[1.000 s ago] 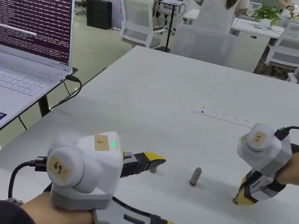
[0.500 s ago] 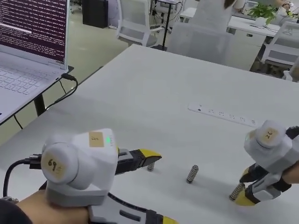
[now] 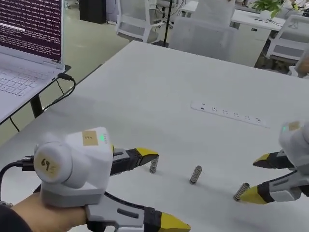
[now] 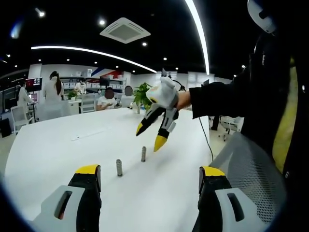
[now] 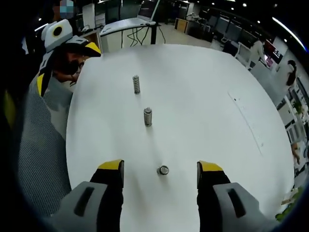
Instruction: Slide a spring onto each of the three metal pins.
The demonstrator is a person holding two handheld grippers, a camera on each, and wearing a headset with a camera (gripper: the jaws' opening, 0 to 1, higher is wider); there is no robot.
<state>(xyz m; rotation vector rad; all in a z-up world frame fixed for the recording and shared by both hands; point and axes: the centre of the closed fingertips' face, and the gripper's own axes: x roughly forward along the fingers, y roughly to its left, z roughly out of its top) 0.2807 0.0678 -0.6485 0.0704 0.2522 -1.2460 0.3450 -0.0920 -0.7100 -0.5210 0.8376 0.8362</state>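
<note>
Three small coiled springs stand in a row on the white table (image 3: 159, 96): one (image 3: 154, 165) by my left gripper's upper jaw, a middle one (image 3: 195, 175), and a third (image 3: 241, 191) just off my right gripper's lower tip. My left gripper (image 3: 159, 188) is open wide and holds nothing. My right gripper (image 3: 256, 178) is open too. In the right gripper view the nearest spring (image 5: 163, 169) shows end-on between the spread jaws of that gripper (image 5: 161, 167), untouched. The left gripper view shows its own gripper (image 4: 150, 174), two springs (image 4: 119, 167) (image 4: 143, 153) and the right gripper (image 4: 157, 130) above them.
A white power strip (image 3: 229, 114) lies across the table beyond the springs. An open laptop (image 3: 24, 43) with a cable sits on a stand at the far left. Office chairs (image 3: 133, 19) and desks stand behind the table. People sit in the background.
My right gripper went from shut with tips at the table to open wide, drawing back to the right and leaving the third spring standing. The left gripper stays open.
</note>
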